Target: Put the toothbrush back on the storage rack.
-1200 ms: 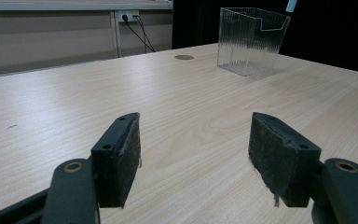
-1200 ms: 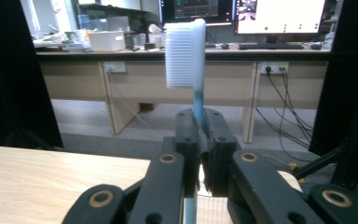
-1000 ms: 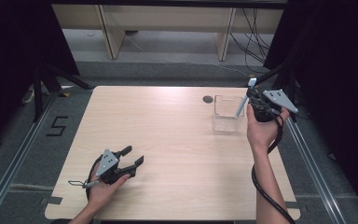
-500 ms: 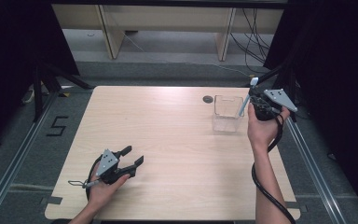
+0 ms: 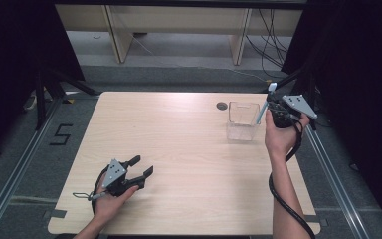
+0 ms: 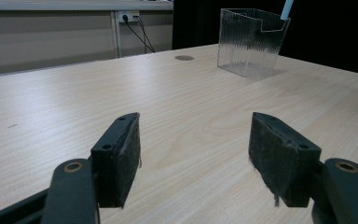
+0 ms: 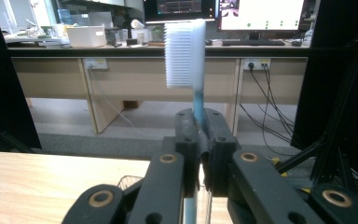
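At the table's back right stands a clear ribbed plastic container (image 5: 242,122) (image 6: 249,42). My right gripper (image 5: 272,110) (image 7: 199,126) hovers just right of it, shut on the blue handle of a toothbrush (image 5: 264,107) (image 7: 185,53). The white bristle head points up and the lower end of the handle slants down toward the container's rim. Near the front left my left gripper (image 5: 144,165) (image 6: 193,149) rests on the wooden table (image 5: 189,139), held by a hand. It is open, with bare tabletop between its pads, and it points toward the container.
A small dark round grommet (image 5: 222,105) (image 6: 183,58) is set in the tabletop left of the container. Metal rails run along the floor on both sides of the table. Desks with monitors and cables stand beyond the far edge.
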Motion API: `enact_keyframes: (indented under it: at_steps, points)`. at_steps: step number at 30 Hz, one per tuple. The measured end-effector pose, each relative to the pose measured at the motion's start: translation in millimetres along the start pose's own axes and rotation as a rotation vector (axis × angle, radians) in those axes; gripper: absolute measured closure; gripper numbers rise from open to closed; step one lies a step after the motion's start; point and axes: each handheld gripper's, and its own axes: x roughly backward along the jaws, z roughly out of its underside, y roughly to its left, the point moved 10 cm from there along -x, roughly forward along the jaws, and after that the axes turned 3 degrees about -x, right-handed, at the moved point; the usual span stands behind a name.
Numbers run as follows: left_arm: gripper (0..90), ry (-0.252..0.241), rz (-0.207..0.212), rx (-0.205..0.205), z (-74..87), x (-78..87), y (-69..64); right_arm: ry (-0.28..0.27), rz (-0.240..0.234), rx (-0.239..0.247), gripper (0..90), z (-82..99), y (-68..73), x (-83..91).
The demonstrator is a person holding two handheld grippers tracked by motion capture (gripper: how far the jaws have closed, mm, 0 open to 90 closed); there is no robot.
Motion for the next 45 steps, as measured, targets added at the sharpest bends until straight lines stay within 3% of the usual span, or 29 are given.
enact_keyframes:
  at_steps: [30,34,35,45]
  points:
    - [33.5,-0.001,0.0,0.0,0.0,0.2,0.1,0.066,0.019,-0.003,86.1,28.6,-9.8,-8.3]
    - [33.5,-0.001,0.0,0.001,0.0,0.2,0.2,0.072,0.024,-0.022,86.1,32.5,-9.7,-9.0]
    - [33.5,-0.001,0.0,0.002,-0.1,0.3,0.3,0.069,0.019,-0.005,86.2,32.7,-10.8,-9.7]
    - [33.4,-0.001,0.0,0.001,0.0,0.4,0.1,0.084,0.019,-0.004,86.1,41.7,-10.2,-11.1]
